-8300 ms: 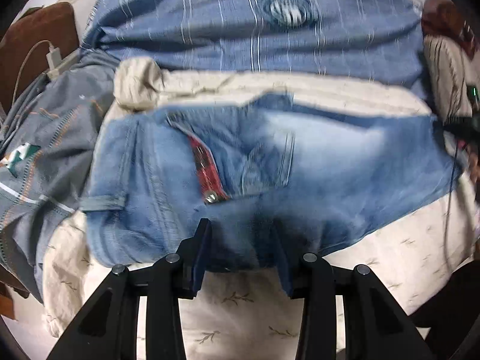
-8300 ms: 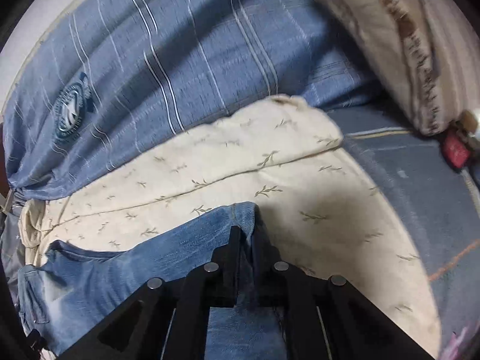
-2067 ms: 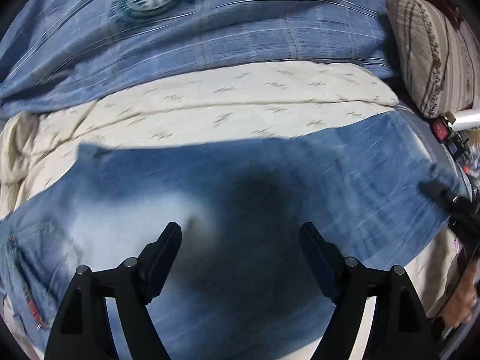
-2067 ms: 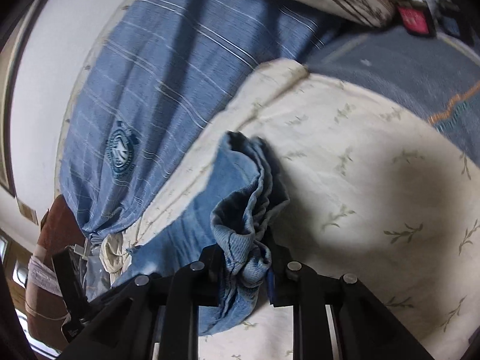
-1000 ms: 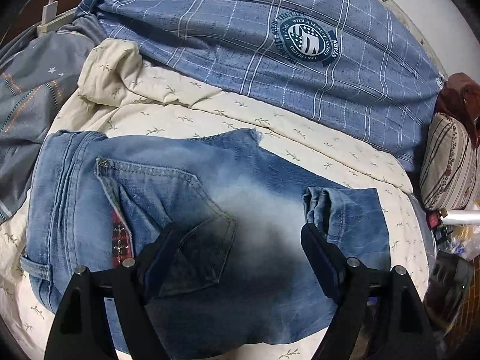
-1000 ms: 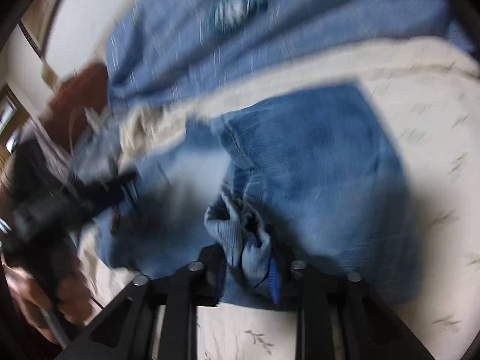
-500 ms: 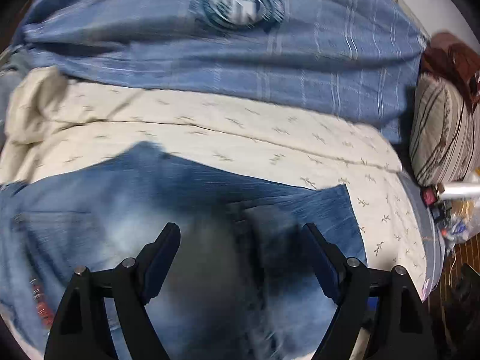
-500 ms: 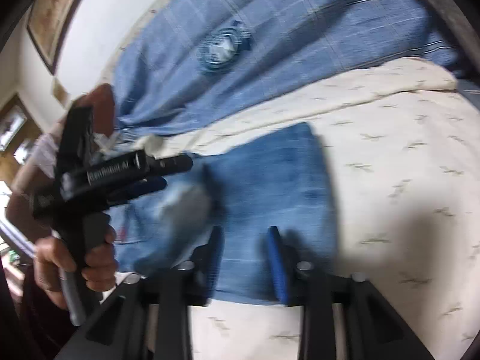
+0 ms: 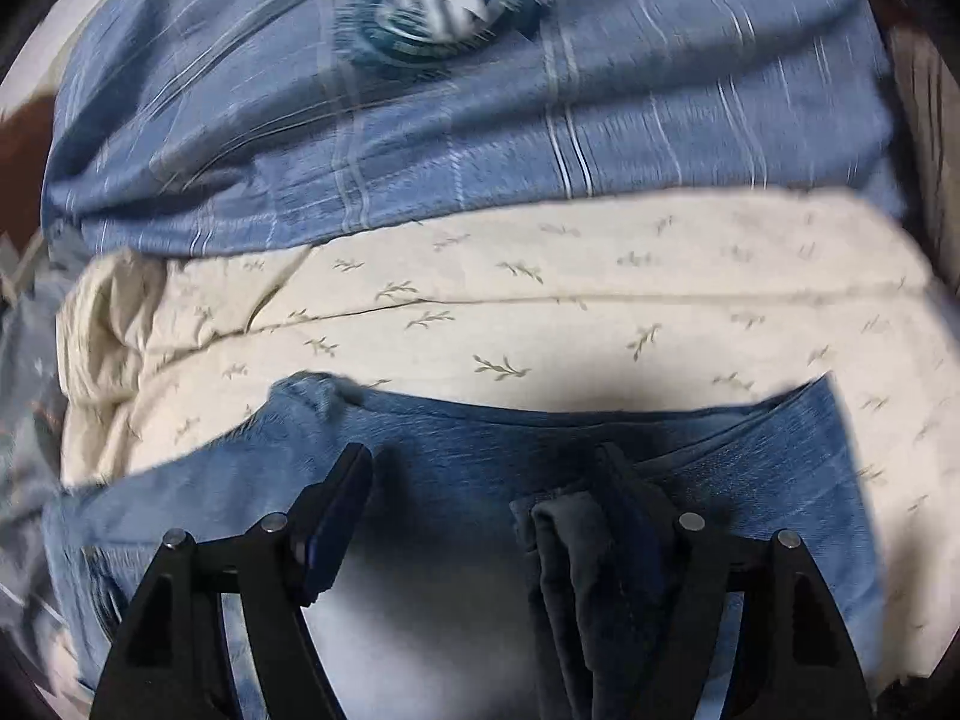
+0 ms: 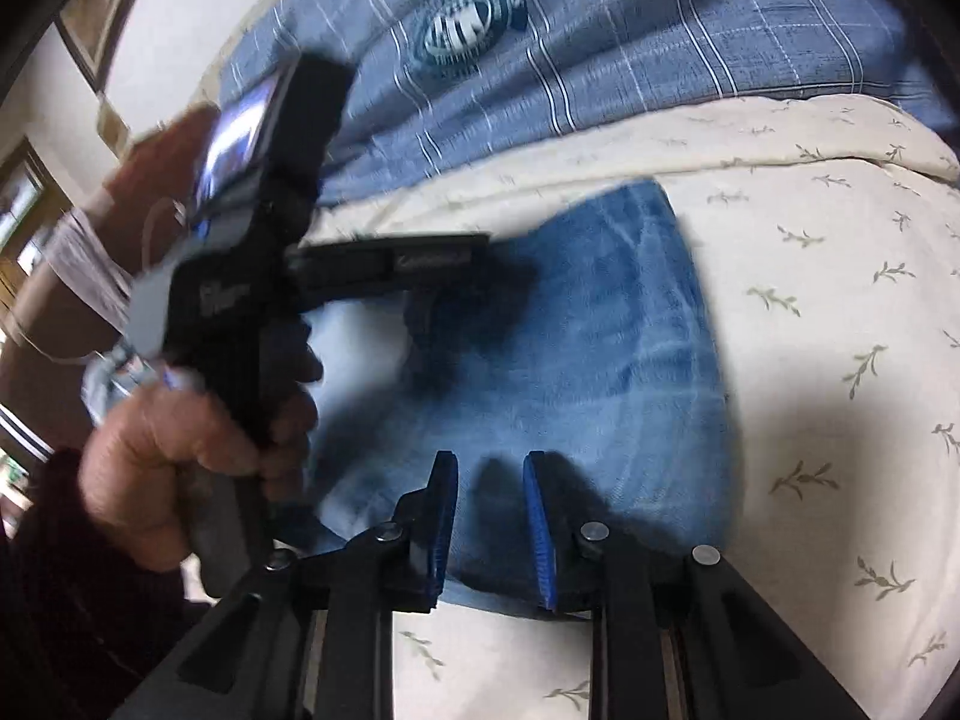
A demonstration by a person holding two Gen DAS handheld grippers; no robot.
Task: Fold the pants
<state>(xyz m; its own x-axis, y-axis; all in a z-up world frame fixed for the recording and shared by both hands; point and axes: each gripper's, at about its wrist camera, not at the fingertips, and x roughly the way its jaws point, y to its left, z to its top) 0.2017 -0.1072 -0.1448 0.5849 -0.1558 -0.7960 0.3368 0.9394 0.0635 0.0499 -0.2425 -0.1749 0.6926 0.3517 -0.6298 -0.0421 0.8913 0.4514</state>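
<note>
Underneath, a cream sheet (image 9: 540, 312) carries the jeans (image 10: 600, 330), both hand-held grippers (image 9: 480, 492) (image 10: 489, 480) gaping empty.

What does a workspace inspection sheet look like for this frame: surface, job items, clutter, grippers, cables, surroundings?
Surface: cream leaf-print bedspread.
Job's things: jeans lying folded over on the bedspread.
Clutter: blue plaid blanket with round crest behind.
Grippers: left gripper open over the denim; right gripper open, nothing between fingers.
Cables: thin white cable at far left.
Surroundings: white wall, framed picture.
</note>
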